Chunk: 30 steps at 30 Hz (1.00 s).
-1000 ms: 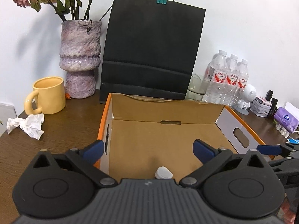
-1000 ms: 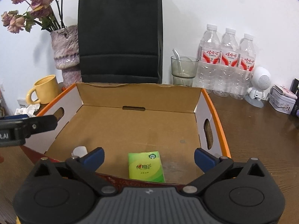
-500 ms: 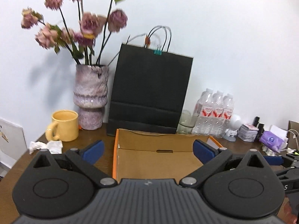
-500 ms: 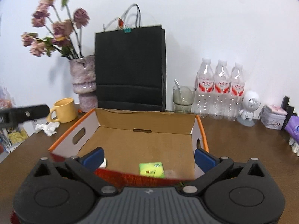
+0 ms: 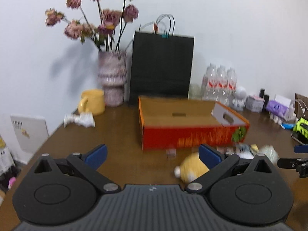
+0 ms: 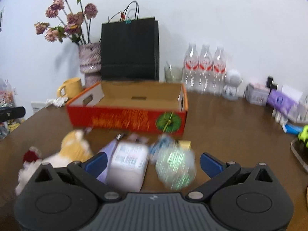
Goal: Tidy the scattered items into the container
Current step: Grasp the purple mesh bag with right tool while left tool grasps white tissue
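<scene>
Both grippers have withdrawn from the red-and-orange cardboard box [image 6: 127, 113]; left gripper [image 5: 152, 154] and right gripper [image 6: 153, 160] released, empty. Scattered items, including a white rectangular packet [image 6: 128, 165], remain at 6 o'clock of it.

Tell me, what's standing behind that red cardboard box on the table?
Right behind the red cardboard box a black paper bag stands against the wall, with a vase of dried flowers to its left and a glass to its right. The box hides the bag's bottom edge.
</scene>
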Each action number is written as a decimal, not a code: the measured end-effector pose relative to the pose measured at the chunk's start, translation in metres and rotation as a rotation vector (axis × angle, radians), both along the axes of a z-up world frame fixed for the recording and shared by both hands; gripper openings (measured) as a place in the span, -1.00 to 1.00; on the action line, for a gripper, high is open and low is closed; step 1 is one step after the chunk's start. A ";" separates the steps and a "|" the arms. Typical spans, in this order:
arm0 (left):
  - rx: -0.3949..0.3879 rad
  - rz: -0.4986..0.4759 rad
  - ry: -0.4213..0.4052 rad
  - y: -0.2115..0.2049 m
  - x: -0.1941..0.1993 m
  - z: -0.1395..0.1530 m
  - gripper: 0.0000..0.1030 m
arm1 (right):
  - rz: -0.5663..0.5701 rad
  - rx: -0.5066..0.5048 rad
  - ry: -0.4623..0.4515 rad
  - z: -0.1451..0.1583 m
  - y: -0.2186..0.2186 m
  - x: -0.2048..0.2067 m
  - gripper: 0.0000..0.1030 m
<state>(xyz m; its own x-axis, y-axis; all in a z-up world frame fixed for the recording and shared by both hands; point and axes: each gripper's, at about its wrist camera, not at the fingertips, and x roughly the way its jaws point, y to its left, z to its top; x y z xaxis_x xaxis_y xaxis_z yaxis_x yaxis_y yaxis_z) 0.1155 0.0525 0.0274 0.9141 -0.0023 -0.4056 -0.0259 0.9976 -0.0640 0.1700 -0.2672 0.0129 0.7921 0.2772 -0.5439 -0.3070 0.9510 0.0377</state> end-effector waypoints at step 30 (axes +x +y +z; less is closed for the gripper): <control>0.036 -0.051 0.212 -0.039 -0.032 -0.075 -0.41 | 0.090 0.067 0.098 -0.051 0.055 -0.032 -0.65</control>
